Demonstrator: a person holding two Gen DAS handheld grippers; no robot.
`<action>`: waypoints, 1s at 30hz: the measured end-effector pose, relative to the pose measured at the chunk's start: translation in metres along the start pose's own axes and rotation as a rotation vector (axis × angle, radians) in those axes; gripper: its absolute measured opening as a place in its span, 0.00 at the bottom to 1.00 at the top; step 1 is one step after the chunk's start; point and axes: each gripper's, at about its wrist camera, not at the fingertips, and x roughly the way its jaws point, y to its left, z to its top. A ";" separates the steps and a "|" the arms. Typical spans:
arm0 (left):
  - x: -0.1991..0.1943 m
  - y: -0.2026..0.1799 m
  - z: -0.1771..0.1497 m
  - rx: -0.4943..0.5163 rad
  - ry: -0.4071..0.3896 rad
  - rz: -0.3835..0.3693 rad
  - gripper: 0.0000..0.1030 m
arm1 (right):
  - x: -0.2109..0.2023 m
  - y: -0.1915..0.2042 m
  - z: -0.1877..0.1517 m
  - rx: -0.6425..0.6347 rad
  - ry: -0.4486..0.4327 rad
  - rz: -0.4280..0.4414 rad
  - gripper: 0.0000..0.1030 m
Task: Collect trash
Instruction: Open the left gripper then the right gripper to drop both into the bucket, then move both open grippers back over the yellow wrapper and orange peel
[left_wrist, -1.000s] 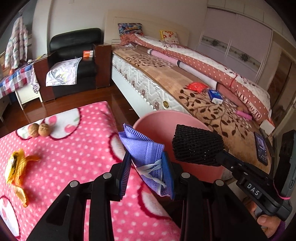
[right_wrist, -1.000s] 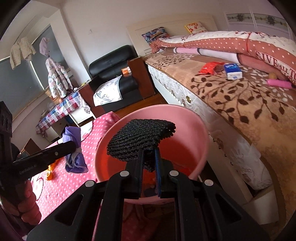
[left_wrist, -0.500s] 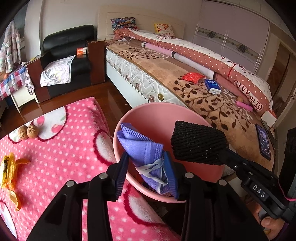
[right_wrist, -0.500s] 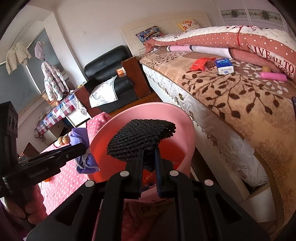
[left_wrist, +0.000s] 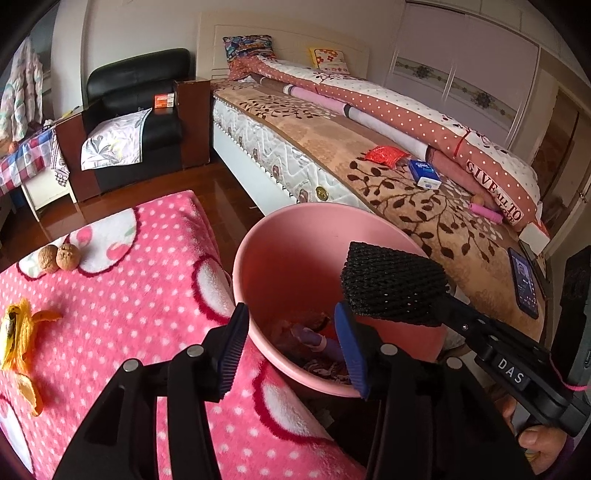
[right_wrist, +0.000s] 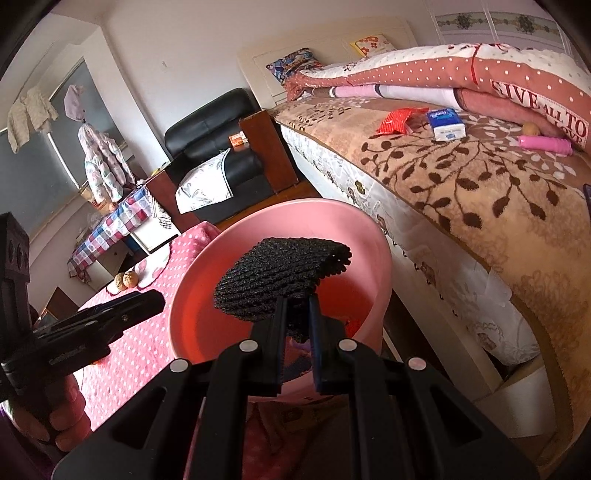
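Note:
A pink bin (left_wrist: 295, 258) (right_wrist: 369, 236) stands between the pink dotted table and the bed. My left gripper (left_wrist: 290, 350) hovers over its near rim, jaws opening, nothing between them. The purple face mask (left_wrist: 317, 341) lies at the bottom of the bin among other scraps. My right gripper (right_wrist: 297, 325) is shut on a black foam net sleeve (right_wrist: 280, 275) (left_wrist: 391, 284), held above the bin's opening. A banana peel (left_wrist: 18, 332) and two walnuts (left_wrist: 59, 256) lie on the table.
The table's pink blanket (left_wrist: 129, 295) ends right at the bin. The bed (left_wrist: 369, 155) on the right carries a red wrapper (left_wrist: 384, 154), a tissue pack (left_wrist: 424, 173), a pink tube and a phone (left_wrist: 526, 282). A black armchair (left_wrist: 136, 110) stands at the back.
My left gripper's jaws spread apart and the purple mask dropped from them into the bin. The right gripper kept the black net sleeve over the bin.

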 end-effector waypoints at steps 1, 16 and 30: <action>-0.001 0.001 0.000 -0.002 0.000 -0.001 0.46 | 0.001 0.000 0.000 0.008 0.007 0.001 0.12; -0.017 0.025 -0.008 -0.064 -0.023 -0.010 0.47 | 0.004 0.015 -0.004 0.000 0.028 0.008 0.28; -0.043 0.071 -0.025 -0.163 -0.045 0.060 0.47 | 0.008 0.057 -0.009 -0.085 0.040 0.074 0.28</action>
